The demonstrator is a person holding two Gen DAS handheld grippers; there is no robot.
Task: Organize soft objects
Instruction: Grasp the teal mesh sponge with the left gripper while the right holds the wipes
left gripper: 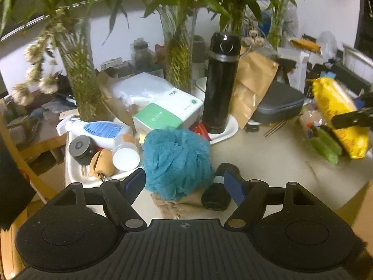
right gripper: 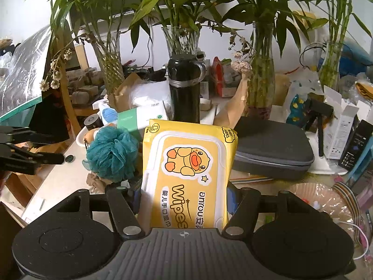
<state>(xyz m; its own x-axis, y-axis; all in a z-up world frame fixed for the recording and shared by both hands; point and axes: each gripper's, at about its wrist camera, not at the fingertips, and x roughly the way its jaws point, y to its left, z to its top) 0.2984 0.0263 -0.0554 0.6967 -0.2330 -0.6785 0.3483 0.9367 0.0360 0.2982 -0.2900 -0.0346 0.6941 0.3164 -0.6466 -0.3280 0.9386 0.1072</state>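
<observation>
left gripper (left gripper: 185, 183): we saw fingers wide, empty, lower centre, around teal bath pouf (left gripper: 176, 162)
right gripper (right gripper: 184, 197): clamped yellow wipes pack (right gripper: 188, 175), centre frame

Both wrist views look steeply down, close over the cluttered table (left gripper: 268, 149), sharing the black flask (left gripper: 221, 86), seemingly.

A lived-in home corner is showing here, crowded rather than tidy. Tall glass vases (right gripper: 261, 70) of leafy green stalks are standing along a white wall. The pale worktop (left gripper: 268, 154) in front of them is carrying everyday household goods: a black thermos flask (left gripper: 220, 81), a white lotion bottle (left gripper: 100, 130) lying in a white tray (left gripper: 77, 175), a green and white carton (left gripper: 167, 114), brown paper bags (left gripper: 251, 86), a grey zipped case (right gripper: 270, 149) and opened product boxes (right gripper: 342, 128).
</observation>
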